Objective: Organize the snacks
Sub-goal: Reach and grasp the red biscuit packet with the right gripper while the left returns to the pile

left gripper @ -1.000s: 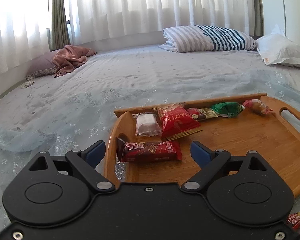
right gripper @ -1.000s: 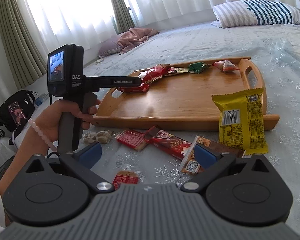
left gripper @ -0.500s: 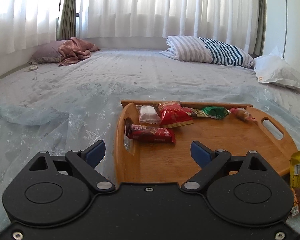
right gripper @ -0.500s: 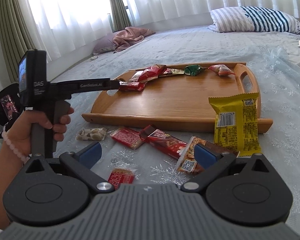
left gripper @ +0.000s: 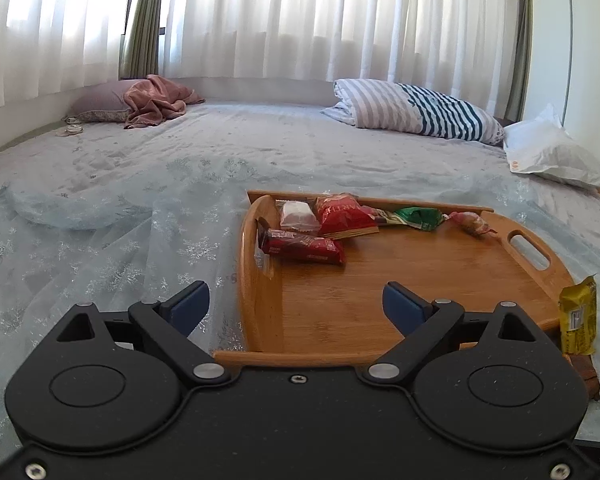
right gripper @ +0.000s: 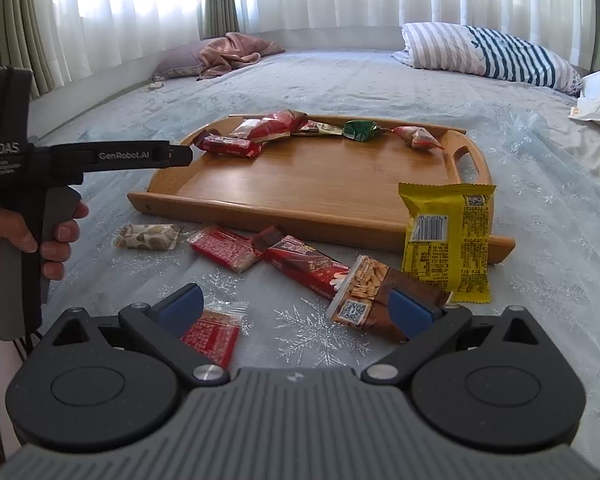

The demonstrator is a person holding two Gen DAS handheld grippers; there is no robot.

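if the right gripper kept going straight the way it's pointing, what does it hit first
Probably the brown snack pack lying on the bedspread, close ahead between the right gripper and the wooden tray; depth is uncertain.

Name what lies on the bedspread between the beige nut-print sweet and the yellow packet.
In the right wrist view: a flat red packet, a long red bar and a brown biscuit packet.

Yellow packet [right gripper: 446, 240], red wrappers [right gripper: 300, 266], snowflake-patterned pale blue bedspread [right gripper: 320, 336].

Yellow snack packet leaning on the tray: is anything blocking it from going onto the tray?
Only the tray's low front rim, which the yellow packet leans against. Past it the wood is bare; the other tray snacks lie along the far edge.
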